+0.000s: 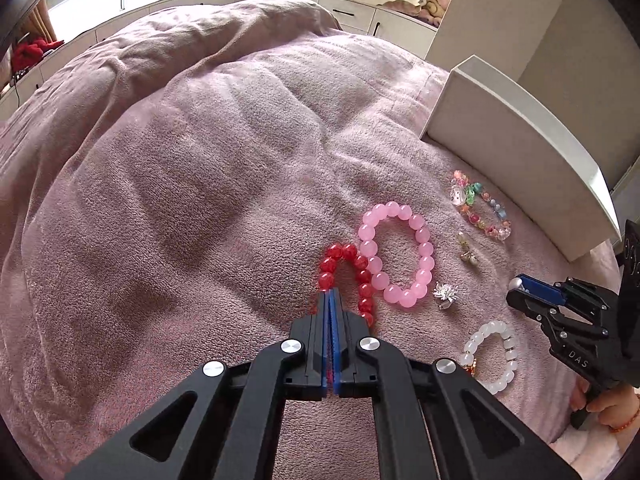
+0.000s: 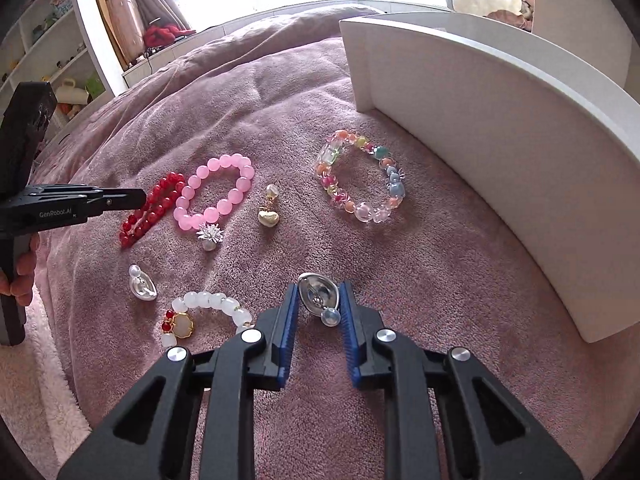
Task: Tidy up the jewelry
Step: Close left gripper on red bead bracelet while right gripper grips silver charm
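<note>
Landmark: pink bead bracelet (image 2: 214, 192), lying on the mauve blanket (image 1: 180, 184).

- Red bead bracelet (image 1: 350, 280): touching the pink one's left side; its near end is hidden behind the left gripper (image 1: 330, 294), whose fingers are pressed together on it.
- Silver spiky charm (image 2: 210, 234): at the pink bracelet's near edge.
- Gold earring (image 2: 269, 212): just right of it.
- Multicoloured bracelet (image 2: 360, 178): farther right, near the white box (image 2: 500, 128), whose interior is unseen.
- White bead bracelet (image 2: 208, 312): nearer, partly hidden by a finger.
- Silver pearl earring (image 2: 319, 298): pinched between the right gripper (image 2: 319, 296) pads.
</note>
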The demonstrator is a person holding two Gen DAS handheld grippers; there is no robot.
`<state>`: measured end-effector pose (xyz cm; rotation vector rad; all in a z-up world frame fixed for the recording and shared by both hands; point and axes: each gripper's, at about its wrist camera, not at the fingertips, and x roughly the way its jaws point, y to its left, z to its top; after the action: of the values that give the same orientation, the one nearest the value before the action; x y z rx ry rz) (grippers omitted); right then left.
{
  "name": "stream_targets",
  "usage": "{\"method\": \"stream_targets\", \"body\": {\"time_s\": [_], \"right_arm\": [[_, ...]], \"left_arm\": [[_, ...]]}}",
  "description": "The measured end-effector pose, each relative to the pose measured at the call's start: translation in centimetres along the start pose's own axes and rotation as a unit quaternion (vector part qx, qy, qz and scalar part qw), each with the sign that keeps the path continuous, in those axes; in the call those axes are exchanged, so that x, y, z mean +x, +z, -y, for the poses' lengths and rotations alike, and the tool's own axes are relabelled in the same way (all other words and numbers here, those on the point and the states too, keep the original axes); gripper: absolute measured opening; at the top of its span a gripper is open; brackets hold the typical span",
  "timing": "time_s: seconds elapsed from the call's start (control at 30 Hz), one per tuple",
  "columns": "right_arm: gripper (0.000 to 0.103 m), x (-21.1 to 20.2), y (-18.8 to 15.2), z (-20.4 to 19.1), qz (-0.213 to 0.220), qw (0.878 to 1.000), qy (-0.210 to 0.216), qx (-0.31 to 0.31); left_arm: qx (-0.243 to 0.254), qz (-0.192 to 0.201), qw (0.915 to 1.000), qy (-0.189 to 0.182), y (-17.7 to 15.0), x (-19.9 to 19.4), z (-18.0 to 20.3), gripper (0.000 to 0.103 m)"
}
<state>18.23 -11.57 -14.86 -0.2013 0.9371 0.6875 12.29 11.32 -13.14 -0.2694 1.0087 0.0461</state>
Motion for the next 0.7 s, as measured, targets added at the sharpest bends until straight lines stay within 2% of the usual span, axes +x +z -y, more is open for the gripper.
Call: {"method": "stream_targets", "body": {"time_s": [0.13, 0.33, 0.37, 0.4, 0.43, 0.57, 0.67, 0.7], "right_arm": [[0.021, -0.5, 0.1, -0.4, 0.007, 1.0, 0.004, -0.002], [0.021, -0.9, -0.1, -0.7, 0.012, 1.0, 0.003, -0.004], [0.021, -1.0, 0.0, -0.6, 0.012, 1.0, 0.003, -0.003], [0.021, -1.0, 0.0, -0.6, 0.012, 1.0, 0.003, -0.002], [0.021, -1.0, 0.0, -0.5, 0.011, 1.0, 0.003, 0.0], [0.021, -0.9, -0.1, -0.4, 0.011, 1.0, 0.003, 0.002], [0.021, -0.9, 0.0, -0.5, 0.01, 1.0, 0.004, 0.0], [0.021, -0.9, 0.0, -0.5, 0.01, 1.0, 0.004, -0.001]], "left_arm": [[-0.003, 0.009, 0.9999, -0.004, 0.2, -0.5, -0.2, 0.006], [-0.013, -0.038, 0.9992, 0.004, 0.5, 1.9, -0.4, 0.009], [-0.013, -0.041, 0.999, 0.008, 0.3, 2.0, -0.5, 0.013], [-0.014, -0.044, 0.9989, 0.01, 0.3, 2.2, -0.5, 0.024], [-0.015, -0.05, 0.9986, 0.012, 0.2, 2.4, -0.6, 0.03], [-0.012, -0.054, 0.9984, 0.012, 0.1, 2.8, -0.4, 0.035], [-0.007, -0.057, 0.9982, 0.017, 0.0, 2.9, -0.3, 0.032], [-0.008, -0.058, 0.9982, 0.017, 0.0, 2.9, -0.4, 0.022]]}}
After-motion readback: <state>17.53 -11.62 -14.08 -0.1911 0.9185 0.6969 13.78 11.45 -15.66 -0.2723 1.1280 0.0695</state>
